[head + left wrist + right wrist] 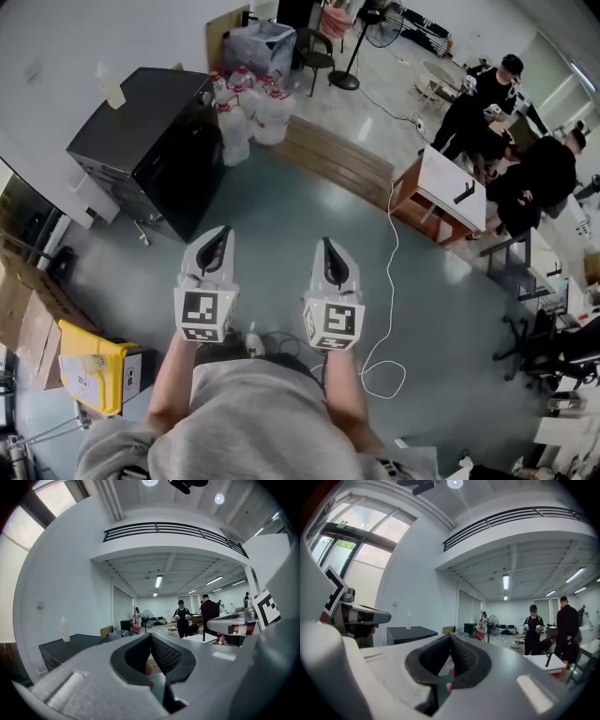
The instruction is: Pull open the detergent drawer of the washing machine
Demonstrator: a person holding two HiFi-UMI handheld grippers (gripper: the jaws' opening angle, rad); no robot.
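Note:
The washing machine (150,150) is a black box standing on the floor at the upper left of the head view, with a white bottle (110,86) on its lid. Its front is dark and I cannot make out the detergent drawer. My left gripper (218,234) and right gripper (328,246) are held side by side and level over the floor, short of the machine, both shut with nothing between the jaws. In the left gripper view the shut left gripper (150,637) has the machine's top (70,644) off to its left. The right gripper (450,637) sees the machine (410,632) to the left too.
White jugs (248,108) stand behind the machine beside wooden planks (337,159). A white-topped table (450,187) and people (487,103) are at the right. A white cable (389,281) loops over the floor. A yellow box (89,361) sits at the lower left.

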